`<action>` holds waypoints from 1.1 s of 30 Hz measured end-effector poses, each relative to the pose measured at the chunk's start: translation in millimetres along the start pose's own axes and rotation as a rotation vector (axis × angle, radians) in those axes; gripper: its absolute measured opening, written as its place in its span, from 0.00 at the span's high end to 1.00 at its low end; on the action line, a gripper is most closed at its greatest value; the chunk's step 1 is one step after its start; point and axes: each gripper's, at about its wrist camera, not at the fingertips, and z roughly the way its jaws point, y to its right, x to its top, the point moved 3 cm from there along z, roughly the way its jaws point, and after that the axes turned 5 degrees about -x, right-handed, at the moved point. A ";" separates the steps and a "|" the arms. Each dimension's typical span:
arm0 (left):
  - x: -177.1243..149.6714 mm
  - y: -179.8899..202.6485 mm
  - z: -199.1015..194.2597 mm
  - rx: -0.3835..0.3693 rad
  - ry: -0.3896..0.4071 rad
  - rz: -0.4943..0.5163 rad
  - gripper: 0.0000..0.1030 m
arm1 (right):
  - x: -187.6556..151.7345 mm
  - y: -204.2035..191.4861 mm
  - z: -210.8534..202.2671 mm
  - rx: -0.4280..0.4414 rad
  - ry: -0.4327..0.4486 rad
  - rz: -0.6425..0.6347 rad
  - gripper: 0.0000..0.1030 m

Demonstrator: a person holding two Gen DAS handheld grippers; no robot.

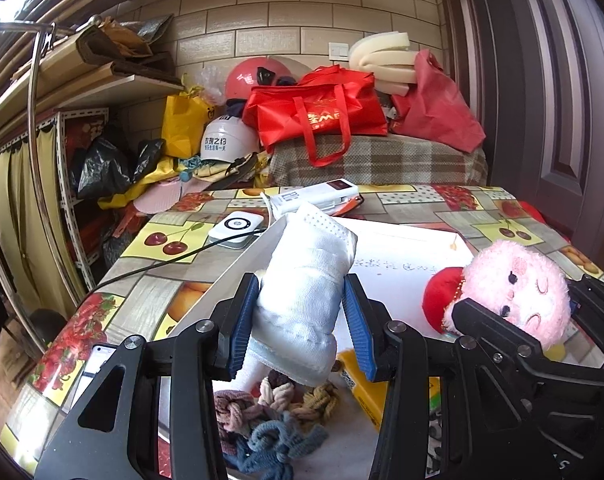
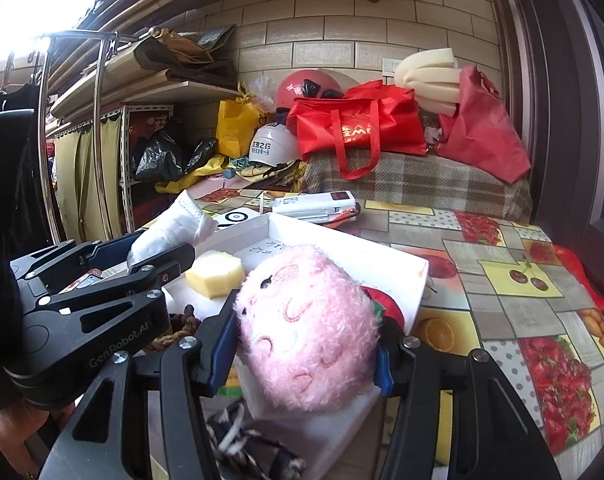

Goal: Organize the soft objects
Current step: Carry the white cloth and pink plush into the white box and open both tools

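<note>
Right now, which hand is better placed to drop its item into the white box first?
Probably the left: its gripper holds the rolled white cloth over the white box; the right gripper holds the pink plush toy nearer the box's corner.

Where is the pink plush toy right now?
In both views, the pink plush toy sits gripped in the right claw, over the white box, right of the rolled white cloth.

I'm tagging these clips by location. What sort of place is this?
Probably a home storage or utility room. A fruit-print tablecloth covers the work table, helmets and red shopping bags are piled against a tiled wall, and a curtained metal shelf holds boards and bags.
</note>
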 end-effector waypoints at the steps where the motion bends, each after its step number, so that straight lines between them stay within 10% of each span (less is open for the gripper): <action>1: 0.2 -1.5 1.0 0.000 -0.003 -0.006 0.58 | 0.7 -0.7 2.1 0.000 -0.003 -0.001 0.47; 14: 0.9 -14.1 16.1 0.020 -0.057 -0.055 0.58 | 1.8 -3.2 19.1 -0.005 -0.065 0.000 0.41; 17: 1.9 -18.6 15.4 0.050 -0.050 -0.073 0.46 | 2.5 -1.5 17.3 -0.017 -0.056 0.011 0.29; 21: 1.9 -27.0 8.6 0.113 -0.018 -0.124 0.08 | 3.0 3.6 15.6 -0.007 -0.044 0.038 0.21; 33: 2.8 -29.1 2.6 0.141 0.014 -0.131 0.03 | 4.9 2.2 7.4 -0.029 0.009 0.030 0.21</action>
